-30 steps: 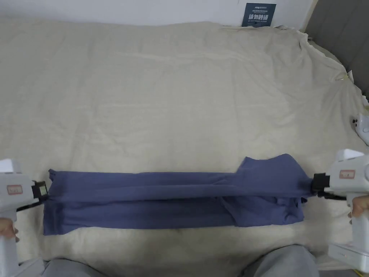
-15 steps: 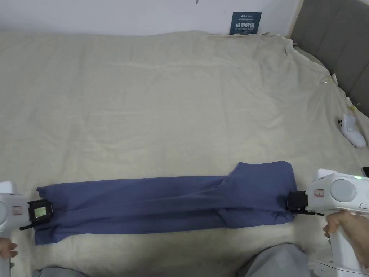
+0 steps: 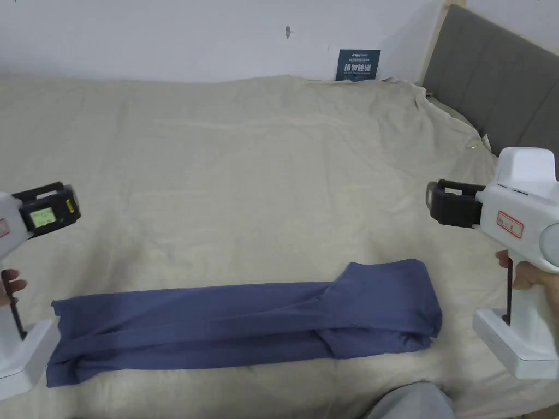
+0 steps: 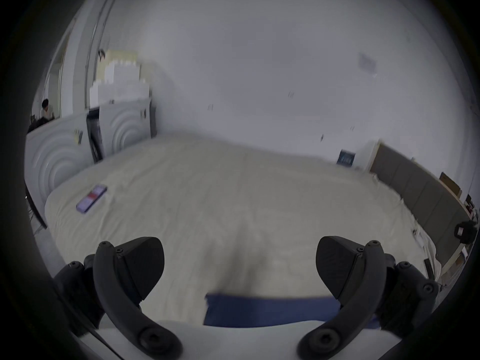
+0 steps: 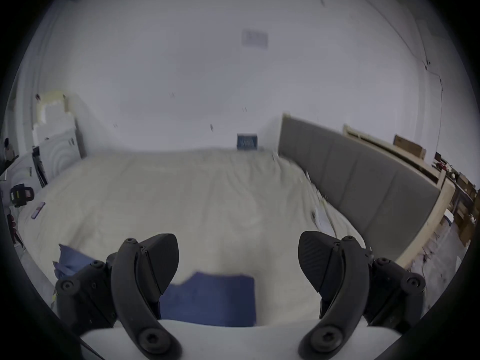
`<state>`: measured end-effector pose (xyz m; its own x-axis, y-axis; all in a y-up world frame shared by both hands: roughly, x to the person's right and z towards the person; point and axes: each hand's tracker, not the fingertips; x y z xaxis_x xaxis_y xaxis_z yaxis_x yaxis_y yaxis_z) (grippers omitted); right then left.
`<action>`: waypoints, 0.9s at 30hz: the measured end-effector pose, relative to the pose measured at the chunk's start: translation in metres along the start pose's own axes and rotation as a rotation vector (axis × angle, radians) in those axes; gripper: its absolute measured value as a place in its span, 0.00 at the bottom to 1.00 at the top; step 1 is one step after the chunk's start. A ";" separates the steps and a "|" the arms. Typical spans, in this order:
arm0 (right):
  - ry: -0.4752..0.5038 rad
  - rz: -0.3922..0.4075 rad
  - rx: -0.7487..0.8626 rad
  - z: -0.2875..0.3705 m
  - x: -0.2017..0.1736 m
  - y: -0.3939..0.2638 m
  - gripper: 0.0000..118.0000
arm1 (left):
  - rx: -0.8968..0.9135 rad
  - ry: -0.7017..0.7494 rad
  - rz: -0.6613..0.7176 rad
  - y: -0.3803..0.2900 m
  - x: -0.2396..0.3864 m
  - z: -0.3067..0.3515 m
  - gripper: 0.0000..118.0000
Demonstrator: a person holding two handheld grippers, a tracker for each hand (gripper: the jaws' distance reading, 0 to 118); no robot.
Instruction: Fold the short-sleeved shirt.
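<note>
Jaws spread wide and empty, the left gripper (image 4: 240,269) and right gripper (image 5: 238,264) hover above opposite ends of the bed. Between them, the blue short-sleeved shirt (image 3: 245,322), folded into a long narrow band, lies flat on the wrinkled beige bedsheet (image 3: 262,180) near the bed's front edge.

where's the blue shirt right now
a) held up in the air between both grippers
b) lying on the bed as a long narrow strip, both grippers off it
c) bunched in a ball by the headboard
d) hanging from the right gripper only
b: the blue shirt lies flat on the bed as a long strip, while the left gripper and right gripper are both open with nothing between their fingers.
</note>
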<state>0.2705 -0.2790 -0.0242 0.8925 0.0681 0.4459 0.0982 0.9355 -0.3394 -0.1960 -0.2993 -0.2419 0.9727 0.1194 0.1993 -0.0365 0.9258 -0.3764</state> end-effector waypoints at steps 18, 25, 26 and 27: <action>0.068 -0.093 0.163 0.015 -0.052 -0.035 0.00 | 0.203 -0.060 -0.139 -0.043 0.071 0.029 0.00; 0.063 -0.093 0.155 0.014 -0.051 -0.042 0.00 | 0.182 -0.078 -0.162 -0.046 0.078 0.030 0.00; 0.061 -0.093 0.151 0.013 -0.050 -0.042 0.00 | 0.181 -0.079 -0.165 -0.046 0.078 0.030 0.00; 0.063 -0.097 0.148 0.011 -0.049 -0.043 0.00 | 0.179 -0.082 -0.165 -0.047 0.079 0.031 0.00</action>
<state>0.2180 -0.3186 -0.0219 0.9084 -0.0428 0.4160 0.1237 0.9778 -0.1694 -0.1241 -0.3218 -0.1804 0.9472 -0.0164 0.3203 0.0739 0.9830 -0.1683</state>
